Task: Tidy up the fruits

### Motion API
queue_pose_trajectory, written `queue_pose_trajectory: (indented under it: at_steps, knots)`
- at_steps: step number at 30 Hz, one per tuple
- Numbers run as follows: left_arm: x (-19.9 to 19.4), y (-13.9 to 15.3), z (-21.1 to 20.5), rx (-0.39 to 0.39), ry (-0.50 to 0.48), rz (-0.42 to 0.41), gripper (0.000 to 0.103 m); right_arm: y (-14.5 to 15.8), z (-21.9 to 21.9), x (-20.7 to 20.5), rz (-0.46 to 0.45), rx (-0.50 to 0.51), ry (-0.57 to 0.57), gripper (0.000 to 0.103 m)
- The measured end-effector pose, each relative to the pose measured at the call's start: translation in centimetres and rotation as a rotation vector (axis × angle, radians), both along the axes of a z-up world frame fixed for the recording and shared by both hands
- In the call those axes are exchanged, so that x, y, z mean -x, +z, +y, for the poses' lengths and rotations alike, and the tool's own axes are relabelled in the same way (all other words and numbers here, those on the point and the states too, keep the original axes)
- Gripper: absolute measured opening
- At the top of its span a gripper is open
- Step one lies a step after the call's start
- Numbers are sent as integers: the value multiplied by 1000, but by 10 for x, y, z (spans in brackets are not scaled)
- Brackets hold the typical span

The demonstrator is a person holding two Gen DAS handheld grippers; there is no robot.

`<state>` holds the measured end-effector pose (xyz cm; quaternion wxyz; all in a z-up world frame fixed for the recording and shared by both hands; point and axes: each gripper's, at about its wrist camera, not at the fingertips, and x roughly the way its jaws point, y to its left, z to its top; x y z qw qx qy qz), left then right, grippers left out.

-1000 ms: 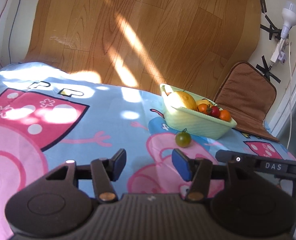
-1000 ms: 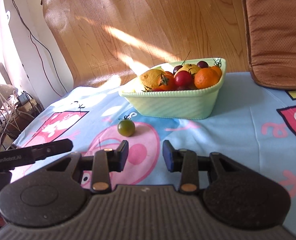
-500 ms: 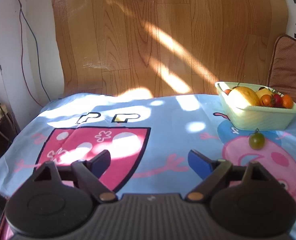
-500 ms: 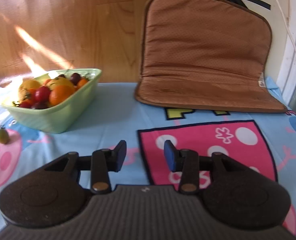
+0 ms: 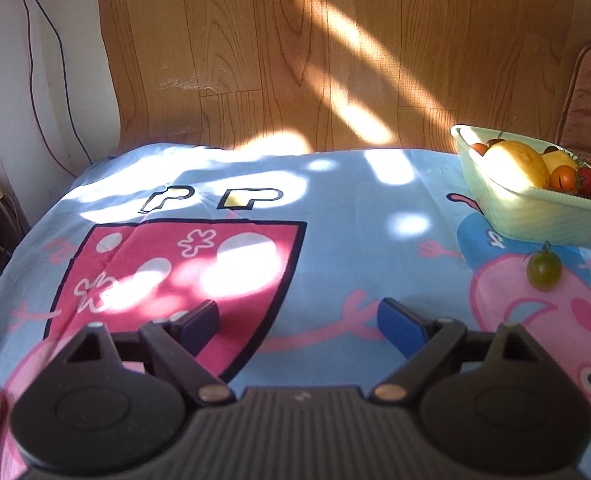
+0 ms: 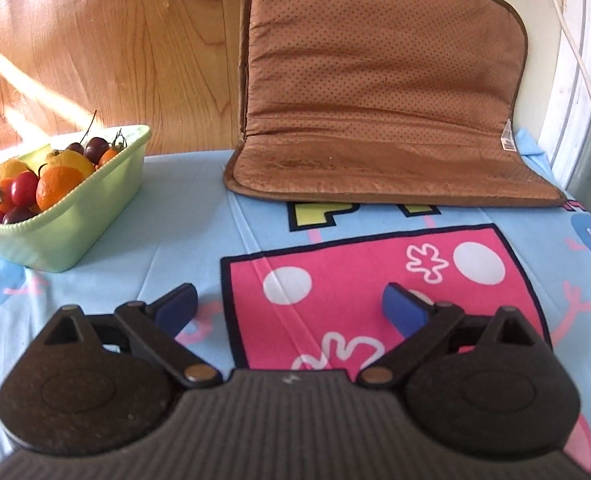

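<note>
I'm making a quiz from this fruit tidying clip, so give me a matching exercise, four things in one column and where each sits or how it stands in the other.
Things:
1. green tomato
2. orange
3. brown cushion
4. right gripper

Places or states:
A. propped against the wall at the far edge of the cloth
B. jaws opening, nothing between them
C. alone on the cloth, just in front of the green basket
D. inside the basket

Pairs: 1-C, 2-D, 3-A, 4-B
</note>
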<state>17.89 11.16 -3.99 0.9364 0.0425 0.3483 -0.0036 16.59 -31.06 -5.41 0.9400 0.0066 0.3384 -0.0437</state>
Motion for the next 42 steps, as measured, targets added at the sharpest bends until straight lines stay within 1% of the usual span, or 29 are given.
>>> queue_pose_trajectory:
  at_steps: [4,8,10,16,19,22,25,32,37,42]
  knots:
    - [-1,0,-2,-21,15,5,97,1,0,2,0,-2,-12,101]
    - [-2,0,4,7,25,16,99,2,4,13,-5,-3,-28,101]
    - [1,0,6,14,32,17,99,2,6,24,-13,-5,-23,101]
    - [14,0,2,-20,35,7,100,3,11,66,-28,-16,-1,101]
    - [24,0,5,-5,32,14,103,3,12,81,-38,-7,-18,102]
    - [34,-1,9,23,32,20,103,2,13,85,-36,0,-49,103]
    - [40,-1,10,33,36,17,103,2,14,90,-40,3,-63,103]
    - [49,-1,11,29,38,10,103,1,14,101,-49,-7,-74,103]
    - [49,-1,10,14,38,5,103,1,14,102,-49,-8,-75,103]
    - [50,-1,10,20,39,6,103,1,14,101,-49,-9,-75,103]
